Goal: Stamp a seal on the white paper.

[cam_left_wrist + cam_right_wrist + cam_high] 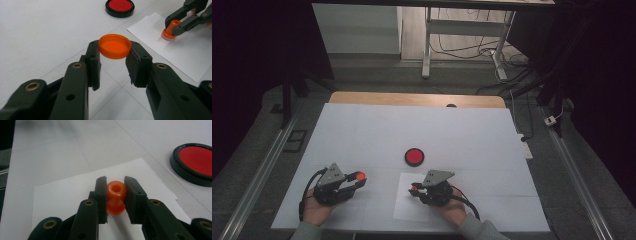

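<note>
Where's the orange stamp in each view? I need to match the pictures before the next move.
High view: the stamp is lower centre, in the right gripper, over the paper.
Left gripper view: upper right, stamp pressed on the paper.
Right gripper view: centre, stamp between the jaws.
Shared landmark: the red ink pad, at top centre in the left gripper view and right edge in the right gripper view.
</note>
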Demonstrator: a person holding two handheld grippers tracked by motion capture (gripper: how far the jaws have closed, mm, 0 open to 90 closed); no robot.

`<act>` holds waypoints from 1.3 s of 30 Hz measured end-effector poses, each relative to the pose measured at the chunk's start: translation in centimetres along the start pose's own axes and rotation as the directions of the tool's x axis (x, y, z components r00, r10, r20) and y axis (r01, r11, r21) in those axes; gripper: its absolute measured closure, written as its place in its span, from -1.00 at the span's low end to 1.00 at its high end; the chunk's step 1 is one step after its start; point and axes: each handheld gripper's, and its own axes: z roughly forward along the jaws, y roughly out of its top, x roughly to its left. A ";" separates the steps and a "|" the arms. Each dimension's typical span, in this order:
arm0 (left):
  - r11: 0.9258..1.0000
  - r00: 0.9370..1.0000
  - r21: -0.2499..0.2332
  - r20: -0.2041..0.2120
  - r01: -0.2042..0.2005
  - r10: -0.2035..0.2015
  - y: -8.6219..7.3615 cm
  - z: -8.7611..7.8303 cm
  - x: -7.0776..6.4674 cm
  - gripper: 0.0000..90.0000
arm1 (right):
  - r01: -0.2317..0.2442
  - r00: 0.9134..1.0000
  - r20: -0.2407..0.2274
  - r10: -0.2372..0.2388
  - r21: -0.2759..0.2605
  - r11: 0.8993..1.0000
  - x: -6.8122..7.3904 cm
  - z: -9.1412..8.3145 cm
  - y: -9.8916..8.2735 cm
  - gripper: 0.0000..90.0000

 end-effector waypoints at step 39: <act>1.000 1.000 -0.003 0.001 0.003 -0.003 0.0 0.0 -0.1 0.44 | 0.001 1.000 0.004 -0.001 -0.012 1.000 0.0 0.0 -0.2 0.62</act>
